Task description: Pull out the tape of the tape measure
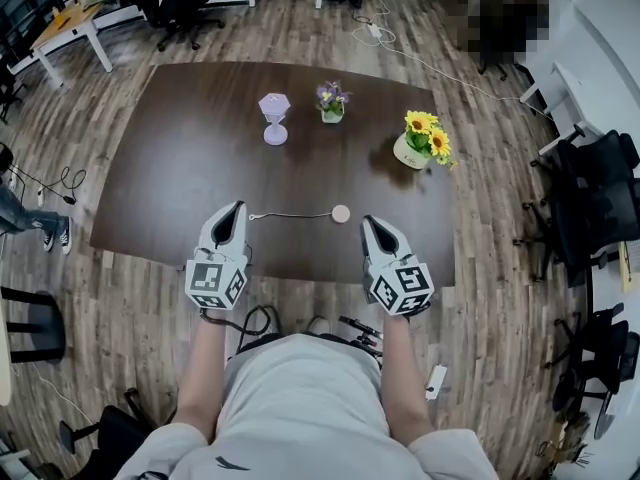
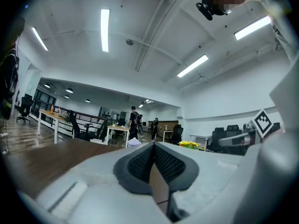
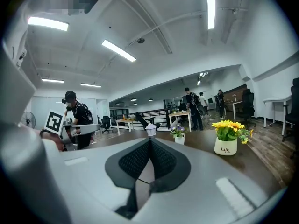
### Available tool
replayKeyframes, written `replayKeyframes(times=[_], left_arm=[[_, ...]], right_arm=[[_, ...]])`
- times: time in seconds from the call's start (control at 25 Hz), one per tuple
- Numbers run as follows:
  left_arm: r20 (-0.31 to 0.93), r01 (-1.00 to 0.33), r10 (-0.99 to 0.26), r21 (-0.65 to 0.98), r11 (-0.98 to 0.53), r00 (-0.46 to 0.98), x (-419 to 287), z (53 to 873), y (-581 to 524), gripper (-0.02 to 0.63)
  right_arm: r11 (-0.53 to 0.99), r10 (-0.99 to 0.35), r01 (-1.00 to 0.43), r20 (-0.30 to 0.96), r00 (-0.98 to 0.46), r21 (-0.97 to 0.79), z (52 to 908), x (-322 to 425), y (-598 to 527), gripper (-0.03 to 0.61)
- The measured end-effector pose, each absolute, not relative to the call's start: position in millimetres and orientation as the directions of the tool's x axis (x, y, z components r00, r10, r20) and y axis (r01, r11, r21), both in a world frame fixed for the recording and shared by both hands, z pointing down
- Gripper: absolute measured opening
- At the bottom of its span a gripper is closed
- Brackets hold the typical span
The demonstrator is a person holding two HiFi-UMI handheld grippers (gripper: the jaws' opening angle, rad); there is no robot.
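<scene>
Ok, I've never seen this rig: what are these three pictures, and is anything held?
No robot: a person holds a two-jaw gripper in each hand. The head view looks down from a camera on the person's head. The other two cameras ride on the left gripper and right gripper, looking along their jaws. On the table are a tape measure with its tape drawn out to the left, a lilac ornament, a small flower pot and a sunflower pot. Both grippers are shut and hold nothing.

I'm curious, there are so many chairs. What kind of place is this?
Probably an open office: desks and black swivel chairs stand around the brown table, under long ceiling lights.
</scene>
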State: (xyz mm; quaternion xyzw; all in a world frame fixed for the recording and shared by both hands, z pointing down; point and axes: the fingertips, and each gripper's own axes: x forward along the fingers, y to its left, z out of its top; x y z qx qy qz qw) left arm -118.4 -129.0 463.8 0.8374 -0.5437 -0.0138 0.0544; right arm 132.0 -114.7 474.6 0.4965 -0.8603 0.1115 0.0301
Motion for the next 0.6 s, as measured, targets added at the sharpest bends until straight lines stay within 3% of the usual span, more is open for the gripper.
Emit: replayKeyframes(times=[0.6], left_arm=[[0.039, -0.916, -0.921, 0.127, -0.38, 0.388, -129.0, 468.6, -125.3, 0.006]], right_arm=[[0.487, -0.846, -0.856, 0.152, -0.511, -0.172, 469.9, 129.1, -115.1, -0.002]])
